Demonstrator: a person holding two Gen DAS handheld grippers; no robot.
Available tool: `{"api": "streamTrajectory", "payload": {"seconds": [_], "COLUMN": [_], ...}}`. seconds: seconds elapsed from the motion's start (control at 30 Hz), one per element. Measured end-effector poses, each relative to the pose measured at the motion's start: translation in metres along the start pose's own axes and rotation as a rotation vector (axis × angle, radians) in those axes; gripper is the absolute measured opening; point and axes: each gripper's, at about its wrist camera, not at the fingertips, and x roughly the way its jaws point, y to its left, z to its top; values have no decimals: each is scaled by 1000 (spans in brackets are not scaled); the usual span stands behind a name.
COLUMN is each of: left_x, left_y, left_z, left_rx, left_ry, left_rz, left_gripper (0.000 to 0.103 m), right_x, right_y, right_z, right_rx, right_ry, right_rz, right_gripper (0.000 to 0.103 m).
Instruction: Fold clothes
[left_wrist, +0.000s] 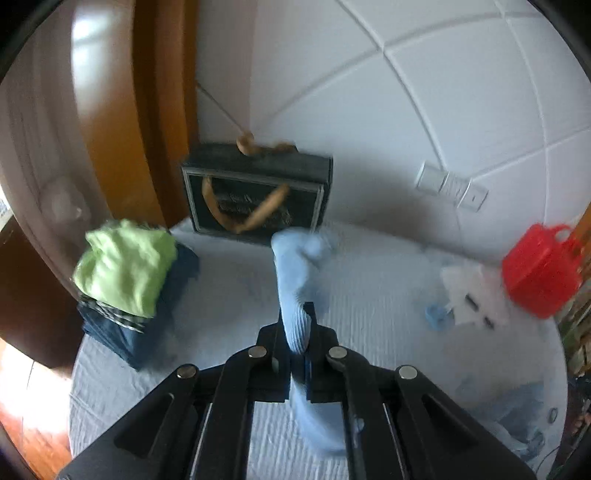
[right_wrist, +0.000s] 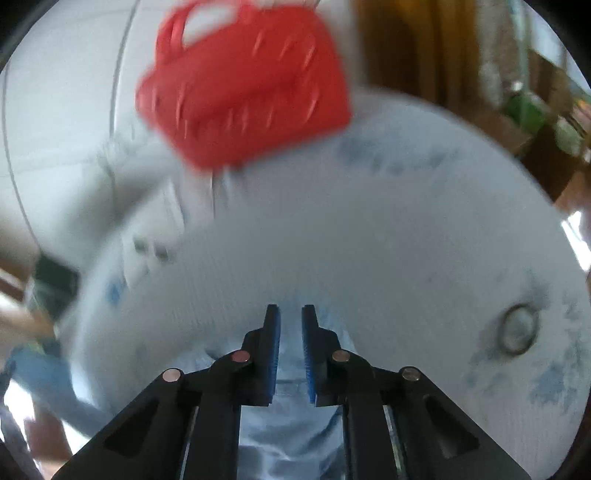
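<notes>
Jaws of the left gripper (left_wrist: 295, 325) are pinching the light blue garment (left_wrist: 295, 280) above the bed (left_wrist: 369, 314), while the right gripper (right_wrist: 291, 332), jaws nearly together, is seemingly gripping pale blue cloth (right_wrist: 291, 424); both should be lifting evenly.

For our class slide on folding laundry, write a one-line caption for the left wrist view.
Left hand-held gripper pinches a light blue garment above the bed, beside a folded stack.

black tongs (right_wrist: 291, 314), blue ribbed pads (right_wrist: 275, 350); round silver pivot pins (right_wrist: 240, 356)
</notes>
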Motion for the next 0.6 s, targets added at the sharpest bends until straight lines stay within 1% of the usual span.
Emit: {"api": "streamTrajectory", "payload": {"seconds": [0.03, 0.1, 0.13, 0.17, 0.2, 0.3, 0.37, 0.4, 0.43, 0.47, 0.5, 0.57, 0.6], "left_x": [-1, 0, 11, 22, 33, 73, 94, 100, 105, 110, 110, 103, 97], "left_y": [8, 24, 34, 43, 52, 82, 100, 106, 112, 118, 119, 113, 106], "left_z": [-5, -18, -33, -47, -62, -119, -156, -170, -183, -196, -199, -194, -185], "left_rx": [-9, -28, -40, -58, -77, -149, -183, -196, -210, -221, -223, -204, -177], "left_ry": [14, 47, 94, 133, 174, 330, 430, 471, 512, 549, 559, 552, 526], "left_rz": [6, 23, 59, 79, 100, 178, 225, 232, 239, 243, 231, 194, 183], "left_gripper": [5, 5, 5, 5, 5, 5, 5, 5, 5, 5, 5, 5, 5], "right_x": [-11, -9, -3, 2, 8, 25, 34, 39, 42, 44, 46, 47, 47], "right_y": [-5, -7, -7, -7, -7, -11, -13, -12, -12, -12, -11, -9, -7], "right_z": [3, -3, -8, -14, -19, -37, -47, -50, -53, -55, -55, -55, -54], "right_rx": [13, 5, 0, -4, -9, 23, 31, 25, 18, 11, 2, -14, -20], "right_ry": [-23, 8, 33, 57, 82, 137, 175, 195, 211, 227, 233, 239, 240], "right_rz": [3, -4, -8, -13, -17, -1, 8, 13, 4, -7, -23, -44, -45], "right_gripper": [12, 14, 20, 25, 34, 36, 41, 43, 47, 54, 60, 82, 86]}}
